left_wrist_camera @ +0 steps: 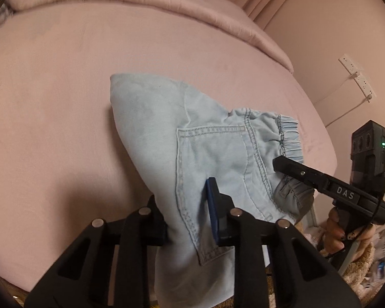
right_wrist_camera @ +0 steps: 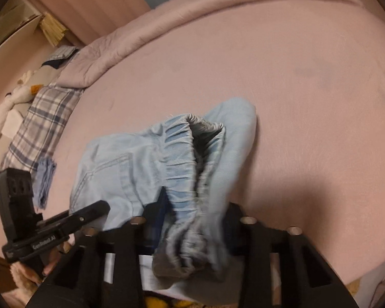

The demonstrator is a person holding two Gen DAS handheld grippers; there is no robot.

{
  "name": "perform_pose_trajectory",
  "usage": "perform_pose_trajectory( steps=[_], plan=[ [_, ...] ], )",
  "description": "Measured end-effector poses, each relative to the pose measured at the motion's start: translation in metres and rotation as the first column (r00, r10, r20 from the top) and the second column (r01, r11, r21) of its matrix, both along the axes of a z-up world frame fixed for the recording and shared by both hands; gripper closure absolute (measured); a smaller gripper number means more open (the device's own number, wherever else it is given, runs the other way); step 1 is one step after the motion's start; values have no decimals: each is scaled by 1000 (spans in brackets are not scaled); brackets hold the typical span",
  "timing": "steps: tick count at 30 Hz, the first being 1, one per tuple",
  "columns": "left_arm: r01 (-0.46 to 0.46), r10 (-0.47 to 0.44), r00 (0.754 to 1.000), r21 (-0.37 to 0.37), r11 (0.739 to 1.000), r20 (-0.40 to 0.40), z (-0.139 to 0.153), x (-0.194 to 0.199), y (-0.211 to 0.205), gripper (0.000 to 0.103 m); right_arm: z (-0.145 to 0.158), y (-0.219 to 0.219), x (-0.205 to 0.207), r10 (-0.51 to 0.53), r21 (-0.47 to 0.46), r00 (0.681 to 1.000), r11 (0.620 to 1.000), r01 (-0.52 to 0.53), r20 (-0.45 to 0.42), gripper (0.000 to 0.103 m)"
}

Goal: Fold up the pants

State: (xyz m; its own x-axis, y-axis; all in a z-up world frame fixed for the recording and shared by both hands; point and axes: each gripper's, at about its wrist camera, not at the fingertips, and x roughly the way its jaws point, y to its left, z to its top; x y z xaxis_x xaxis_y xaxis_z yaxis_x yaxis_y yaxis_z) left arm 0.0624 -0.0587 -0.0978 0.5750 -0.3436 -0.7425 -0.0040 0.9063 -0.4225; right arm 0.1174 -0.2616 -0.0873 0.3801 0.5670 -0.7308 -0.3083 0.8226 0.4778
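While both grippers pinch its near edge, the pants (left_wrist_camera: 192,138) trail ahead of them onto the bed (left_wrist_camera: 64,102).

Left gripper (left_wrist_camera: 190,218): clamped on the pocket side.

Right gripper (right_wrist_camera: 192,225): clamped on the bunched waistband (right_wrist_camera: 190,159) (several layers).

Risk: uneven lift would skew the fold; the thick waistband could slip free; the far end may drag and crease.
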Motion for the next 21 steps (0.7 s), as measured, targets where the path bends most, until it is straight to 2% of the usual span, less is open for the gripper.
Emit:
perform_pose_trajectory(
  steps=[4,9,13,18,21],
  plan=[
    [-16,13,997,38,999,77,28,3,12,79,19,9,8,-8,21,997,1000,7,71,68],
    [-44,35,994,82,996,105,37,24,25,79,33,22,29,-19,46,993,999,13,117,68],
    [-76,66,995,125,989,80,22,51,36,79,27,40,48,-22,19,992,1000,20,122,68],
    [-90,92,996,153,984,-2,-8,81,43,79,1,65,76,-26,-34,998,999,28,58,68],
    [-100,105,994,171,980,-25,-25,86,44,73,-17,73,85,-40,-78,999,996,41,16,67]
  ],
)
